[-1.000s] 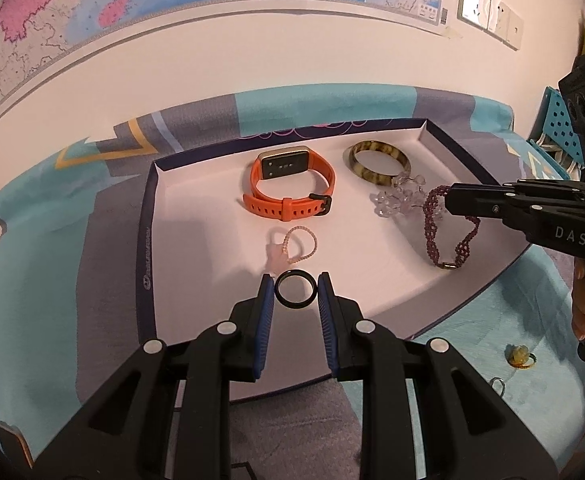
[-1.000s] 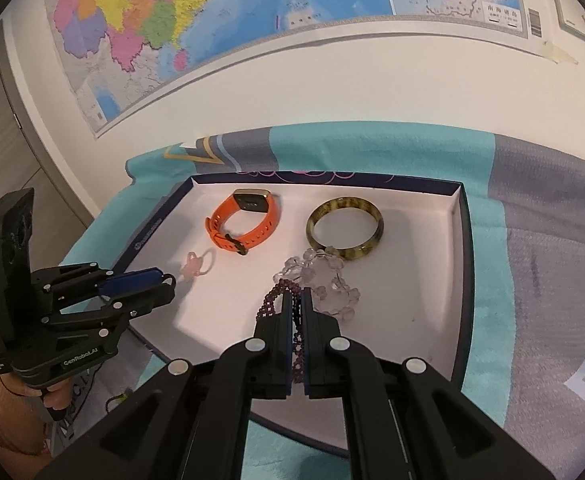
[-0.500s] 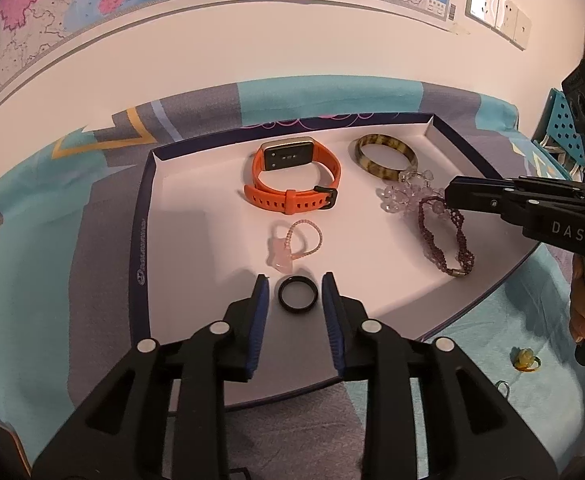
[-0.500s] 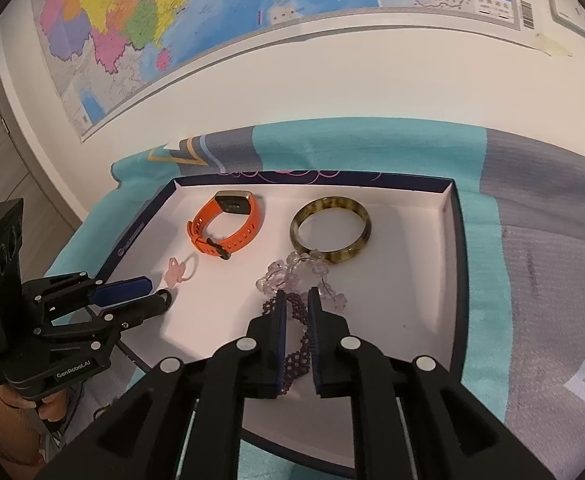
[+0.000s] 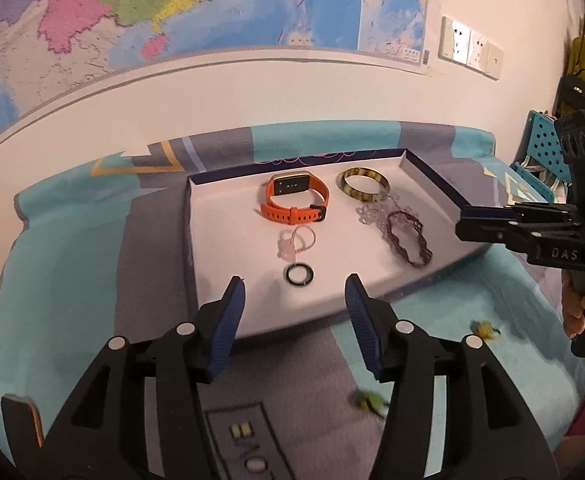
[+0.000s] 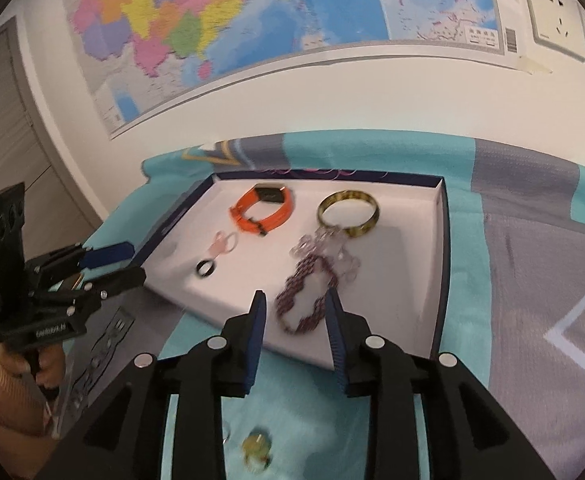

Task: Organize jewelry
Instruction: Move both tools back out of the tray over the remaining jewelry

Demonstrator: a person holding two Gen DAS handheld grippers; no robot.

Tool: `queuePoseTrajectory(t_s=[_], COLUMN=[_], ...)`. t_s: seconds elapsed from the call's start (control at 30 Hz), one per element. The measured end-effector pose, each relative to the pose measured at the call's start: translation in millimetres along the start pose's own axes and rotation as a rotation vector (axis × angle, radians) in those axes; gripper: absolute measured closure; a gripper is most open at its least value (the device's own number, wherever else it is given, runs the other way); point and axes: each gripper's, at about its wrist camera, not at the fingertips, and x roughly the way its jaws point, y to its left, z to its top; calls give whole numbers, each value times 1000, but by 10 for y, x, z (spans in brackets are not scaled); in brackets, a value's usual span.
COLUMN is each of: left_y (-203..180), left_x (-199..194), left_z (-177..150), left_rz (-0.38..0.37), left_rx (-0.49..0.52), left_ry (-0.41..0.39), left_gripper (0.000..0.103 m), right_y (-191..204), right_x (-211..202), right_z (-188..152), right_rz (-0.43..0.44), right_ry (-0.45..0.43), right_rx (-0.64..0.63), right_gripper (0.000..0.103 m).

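Jewelry laid out in shallow white tray with dark blue rim (image 5: 191, 240); both grippers empty, jaws spread.

Small black ring (image 5: 299, 274) flat on tray floor near front edge, apart from everything, just beyond left gripper (image 5: 295, 296), blue-padded jaws wide apart, clear of it. Pale pink beaded ring with charm (image 5: 294, 243) just behind it. Orange silicone smartwatch band (image 5: 295, 203) upright on its side, mid-back. Mottled amber bangle (image 5: 365, 184) at back right, touching clear crystal bead bracelet (image 5: 372, 210), which overlaps dark purple beaded bracelet (image 6: 306, 298). Right gripper (image 6: 295, 310) at tray's near rim, jaws parted, purple bracelet between and beyond tips, contact unclear. Tray's left half bare. Small yellowish trinkets (image 5: 484, 328) blurred on teal-grey patterned cloth (image 5: 64, 264) outside tray.
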Motion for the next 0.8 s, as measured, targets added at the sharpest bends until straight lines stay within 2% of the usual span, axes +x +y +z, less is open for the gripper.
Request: queuePoseTrajectory(t_s=[0.13,0.4,0.8], left_y=[-3,-16,-300], left_x=[-107,-203,-117], left_z=[-148,-417,-620], left_rz=[-14,-20,-84], left_rx=[-8,-4,43], left_ry=[8,38,92], left_gripper=[50,50,50], right_y=[102,212,305], right_x=[-121,-170,-159], right_z=[-206,-618,-869], right_rz=[-5,6,-33], right_ry=[17,75,106], right_rx=[-30,-13,-25], right_gripper=[69,65,63])
